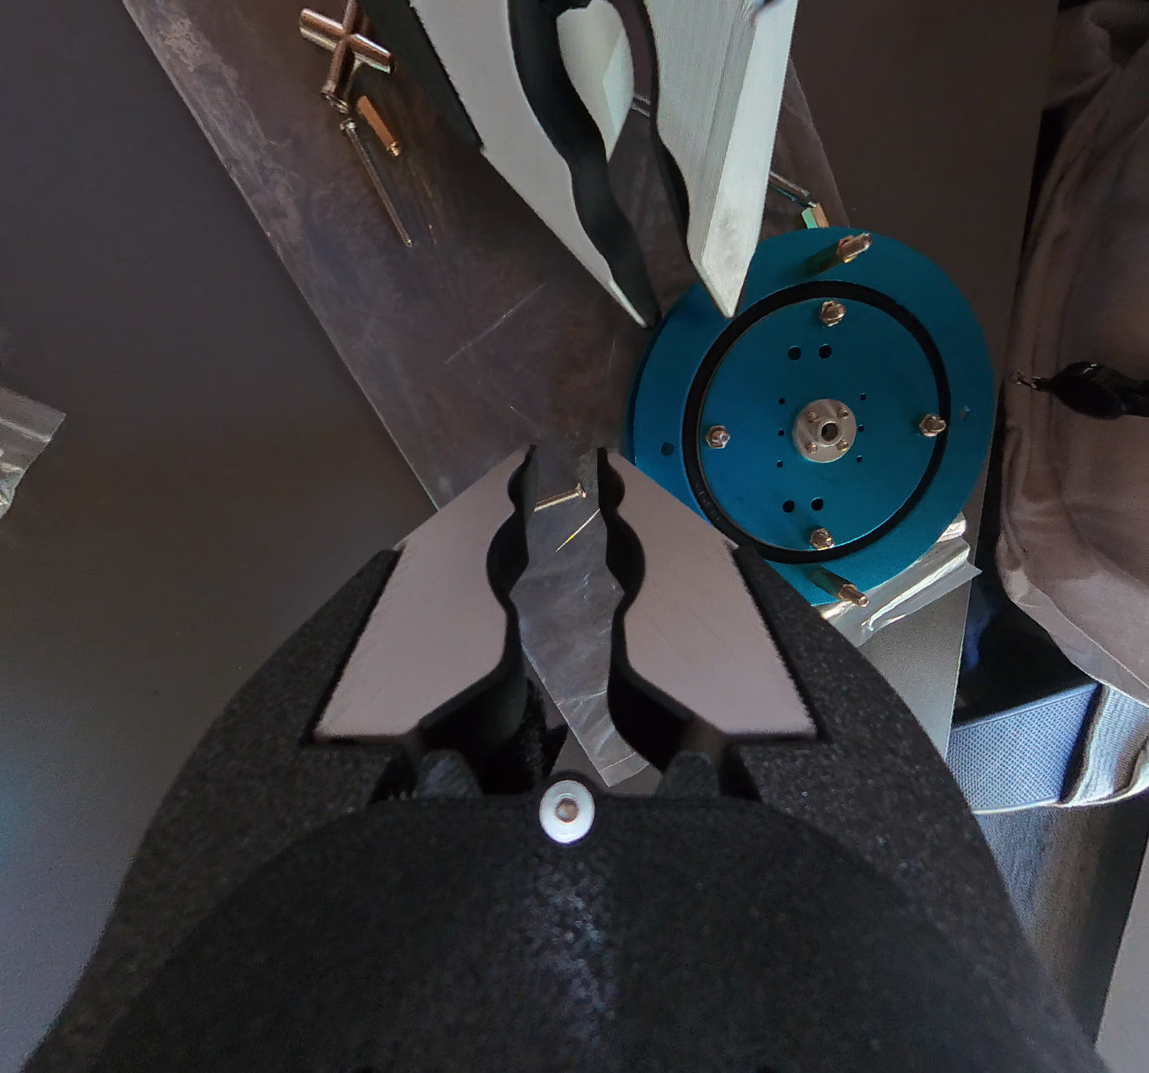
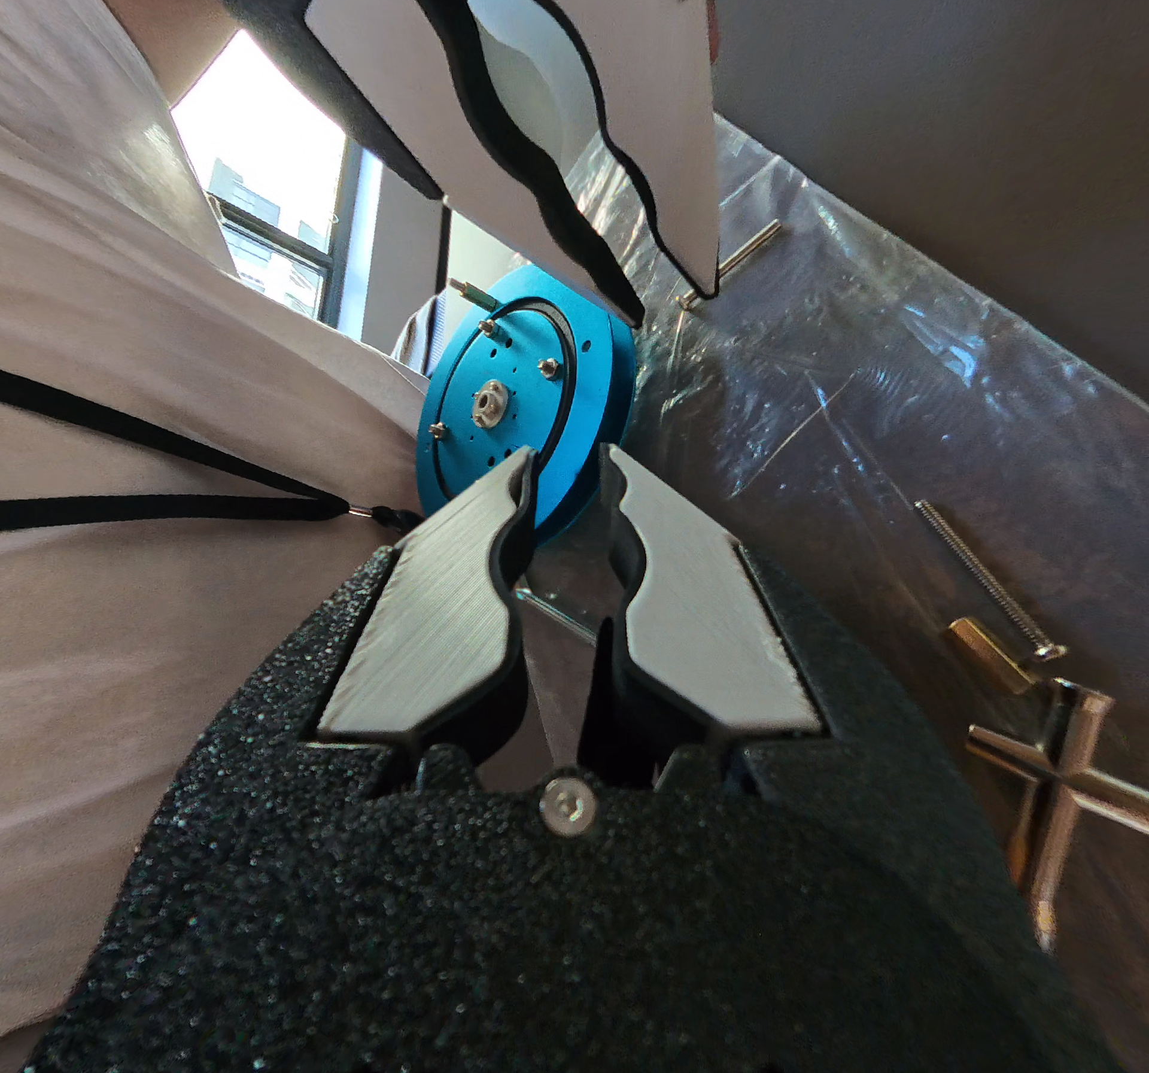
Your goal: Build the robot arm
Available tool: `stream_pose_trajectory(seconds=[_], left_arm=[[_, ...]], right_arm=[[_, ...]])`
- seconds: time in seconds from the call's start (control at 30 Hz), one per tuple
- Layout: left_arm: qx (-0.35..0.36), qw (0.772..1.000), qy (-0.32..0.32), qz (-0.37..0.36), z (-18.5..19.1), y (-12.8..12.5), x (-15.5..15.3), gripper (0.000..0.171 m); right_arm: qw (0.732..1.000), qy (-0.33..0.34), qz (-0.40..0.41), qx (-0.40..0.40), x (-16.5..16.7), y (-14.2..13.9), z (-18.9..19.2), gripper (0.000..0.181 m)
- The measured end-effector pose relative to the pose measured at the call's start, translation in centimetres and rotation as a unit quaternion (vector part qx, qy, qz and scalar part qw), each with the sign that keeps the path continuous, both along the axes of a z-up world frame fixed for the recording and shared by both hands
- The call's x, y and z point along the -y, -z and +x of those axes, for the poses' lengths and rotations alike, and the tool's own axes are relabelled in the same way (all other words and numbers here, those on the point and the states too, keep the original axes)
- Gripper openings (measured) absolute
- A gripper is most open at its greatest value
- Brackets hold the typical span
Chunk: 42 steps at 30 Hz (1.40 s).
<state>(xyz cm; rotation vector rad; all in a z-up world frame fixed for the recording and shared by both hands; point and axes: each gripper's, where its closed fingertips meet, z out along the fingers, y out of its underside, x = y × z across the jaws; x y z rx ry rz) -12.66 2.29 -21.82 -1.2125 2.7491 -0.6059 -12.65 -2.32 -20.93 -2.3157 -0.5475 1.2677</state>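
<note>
Both claws stand slightly parted, holding nothing: left claw [image 1: 564, 452] over a small screw [image 1: 561, 495], right claw [image 2: 567, 451] bracketing the blue disc's [image 2: 597, 384] rim.

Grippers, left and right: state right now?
Left gripper: open, holding nothing, a small screw lying just beyond its tips.
Right gripper: open, holding nothing, tips beside the blue disc.

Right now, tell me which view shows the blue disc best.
The left wrist view: the blue disc lies face-on, black ring and studs visible. The right wrist view shows it edge-tilted, partly behind that tool's fingertips.
</note>
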Motion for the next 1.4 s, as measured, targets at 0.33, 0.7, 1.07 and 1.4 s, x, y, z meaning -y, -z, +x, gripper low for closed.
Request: stream_pose_trajectory(seconds=[0.33,0.7,1.07,1.4], left_arm=[[0.09,0.986,-0.136,-0.043,-1.9,-1.2,-3.4,0.018],[0.081,0.937,-0.293,-0.17,-1.2,0.7,-4.7,0.015],[0.123,0.943,-0.268,-0.155,-2.4,0.8,-4.0,0.017],[0.082,0.928,-0.235,-0.276,-3.9,-1.2,-1.0,0.017]], right_arm=[[0.992,0.067,0.096,0.042,-2.9,-1.3,1.7,0.016],[0.948,-0.012,0.206,0.243,-5.8,0.6,-0.1,0.015],[0.915,-0.122,0.248,0.293,-7.4,2.7,-1.2,0.036],[0.92,-0.116,0.228,0.297,-7.0,2.5,0.4,0.027]])
